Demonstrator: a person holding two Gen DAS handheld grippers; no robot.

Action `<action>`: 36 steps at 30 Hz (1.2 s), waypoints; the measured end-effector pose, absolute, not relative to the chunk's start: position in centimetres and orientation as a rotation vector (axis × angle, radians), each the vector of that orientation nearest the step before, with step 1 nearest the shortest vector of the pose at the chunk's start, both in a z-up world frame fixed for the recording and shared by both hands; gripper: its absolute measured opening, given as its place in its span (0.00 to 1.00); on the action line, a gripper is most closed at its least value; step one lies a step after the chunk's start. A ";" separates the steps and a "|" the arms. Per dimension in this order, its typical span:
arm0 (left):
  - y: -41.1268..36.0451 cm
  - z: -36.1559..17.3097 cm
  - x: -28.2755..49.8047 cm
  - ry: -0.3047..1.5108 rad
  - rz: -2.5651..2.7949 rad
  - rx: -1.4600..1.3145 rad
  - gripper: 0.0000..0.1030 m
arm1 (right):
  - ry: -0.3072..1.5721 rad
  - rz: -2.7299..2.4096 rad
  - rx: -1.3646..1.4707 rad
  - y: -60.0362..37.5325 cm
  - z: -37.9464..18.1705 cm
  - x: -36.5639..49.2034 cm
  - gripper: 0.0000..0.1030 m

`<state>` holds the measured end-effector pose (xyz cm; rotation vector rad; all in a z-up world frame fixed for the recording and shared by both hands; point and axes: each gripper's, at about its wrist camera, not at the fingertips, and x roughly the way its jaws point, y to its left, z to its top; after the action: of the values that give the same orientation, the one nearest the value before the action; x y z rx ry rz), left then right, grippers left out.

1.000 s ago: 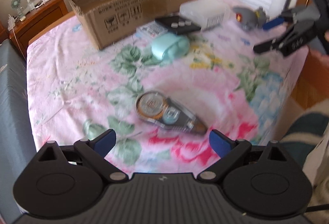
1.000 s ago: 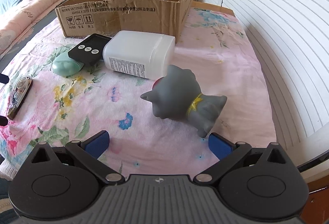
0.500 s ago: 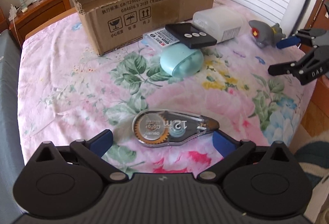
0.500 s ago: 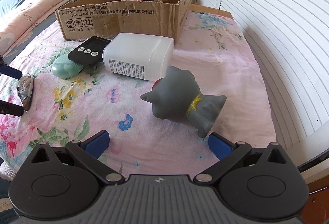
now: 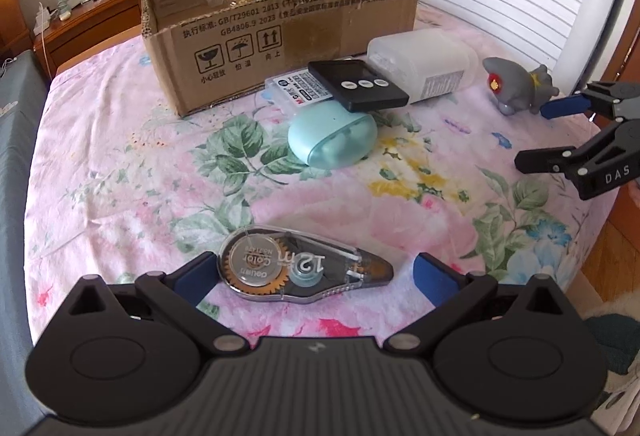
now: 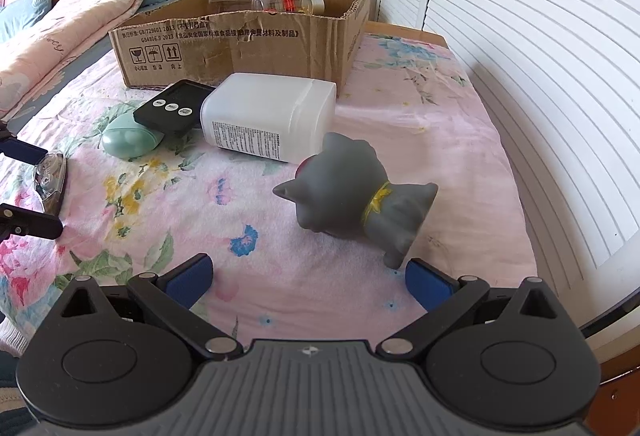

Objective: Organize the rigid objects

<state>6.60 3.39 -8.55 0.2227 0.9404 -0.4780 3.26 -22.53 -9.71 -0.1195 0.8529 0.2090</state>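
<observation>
A clear correction-tape dispenser [image 5: 298, 268] lies flat on the floral bedsheet, between the open fingers of my left gripper [image 5: 310, 272]; it also shows in the right wrist view [image 6: 50, 177]. A grey cat toy [image 6: 356, 195] stands just ahead of my open right gripper [image 6: 308, 280], nearer its right finger; it shows in the left wrist view [image 5: 516, 85] too. A cardboard box [image 5: 280, 23] holding clear jars stands at the back.
A mint-green case [image 5: 332, 135], a black timer [image 5: 358, 85] resting on it, a small labelled box [image 5: 296, 85] and a white plastic bottle [image 6: 268, 115] lie before the carton. A nightstand [image 5: 84, 23] and pillows [image 6: 80, 15] are behind. The bed edge is at the right.
My left gripper has moved forward and down, so the tape dispenser now lies between its fingers. The right gripper has edged slightly closer to the cat toy.
</observation>
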 end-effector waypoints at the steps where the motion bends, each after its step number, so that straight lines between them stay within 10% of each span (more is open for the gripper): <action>1: 3.4 -8.6 6.6 0.938 -0.476 0.220 0.99 | 0.852 0.209 -0.119 -22.5 -9.7 3.3 1.00; 36: 4.7 -8.5 6.7 0.876 -0.594 0.261 0.96 | 0.899 0.045 -0.065 -22.2 -9.3 6.9 1.00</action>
<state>6.69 4.67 -8.54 0.2606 0.8761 -0.5945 6.93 -22.23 -9.35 -0.0645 0.8994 0.0454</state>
